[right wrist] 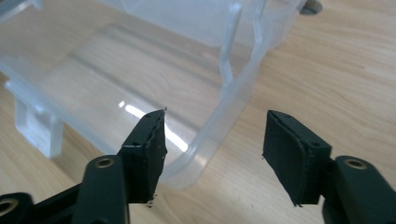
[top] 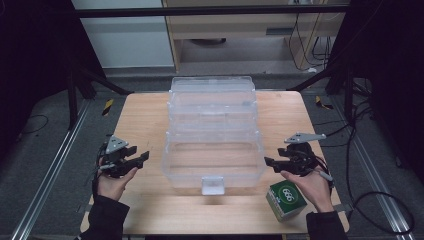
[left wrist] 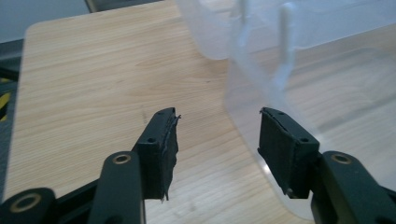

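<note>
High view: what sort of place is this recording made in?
Probably a lab or workshop recording station: a small wooden table ringed by black frame struts, metal floor rails, and loose cables behind.

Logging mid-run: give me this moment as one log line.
left gripper: open, left of bin | right gripper: open, right of bin | bin: clear, open, apparently empty | green box: table front right, untouched

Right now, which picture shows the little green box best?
The high view: the green box sits whole on the table's near right corner, beside the right hand. The gripper views give clear plastic and wood, no green.
</note>
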Demonstrator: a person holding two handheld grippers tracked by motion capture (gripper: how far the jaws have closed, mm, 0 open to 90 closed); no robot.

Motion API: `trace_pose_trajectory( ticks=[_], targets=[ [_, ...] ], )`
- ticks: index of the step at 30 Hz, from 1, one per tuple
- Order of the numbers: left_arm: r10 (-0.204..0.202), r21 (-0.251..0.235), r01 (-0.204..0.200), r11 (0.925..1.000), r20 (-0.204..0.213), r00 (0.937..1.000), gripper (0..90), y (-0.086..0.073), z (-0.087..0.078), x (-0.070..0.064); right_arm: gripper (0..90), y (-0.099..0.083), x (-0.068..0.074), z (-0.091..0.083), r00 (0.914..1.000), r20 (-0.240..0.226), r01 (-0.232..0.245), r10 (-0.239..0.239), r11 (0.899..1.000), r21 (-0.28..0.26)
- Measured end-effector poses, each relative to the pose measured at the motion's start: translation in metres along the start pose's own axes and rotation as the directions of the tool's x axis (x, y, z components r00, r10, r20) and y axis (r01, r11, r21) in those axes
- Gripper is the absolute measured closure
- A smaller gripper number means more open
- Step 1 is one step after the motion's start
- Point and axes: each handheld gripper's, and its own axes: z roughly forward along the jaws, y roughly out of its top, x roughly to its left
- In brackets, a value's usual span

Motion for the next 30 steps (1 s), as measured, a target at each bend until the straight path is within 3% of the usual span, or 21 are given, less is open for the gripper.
trace_pose_trajectory(
  ticks=[8,15,30],
  targets=[
    [-0.051,0.026,0.053,0.9983,-0.049,0.9975,43.3,-0.009,0.008,0.018,23.7,0.004,0.008,-0.012,0.9990,0.043,0.010,-0.015,0.994,0.106],
    [-0.041,0.058,0.044,0.9973,-0.063,0.9972,42.5,-0.014,0.016,0.020,18.1,0.000,0.012,-0.015,0.9964,0.085,-0.016,0.000,0.981,0.192],
    [-0.058,0.085,0.067,0.9941,-0.099,0.9934,40.9,-0.024,0.023,0.032,15.7,-0.013,0.020,-0.015,0.9975,0.066,0.004,-0.028,0.943,0.334]
  ],
)
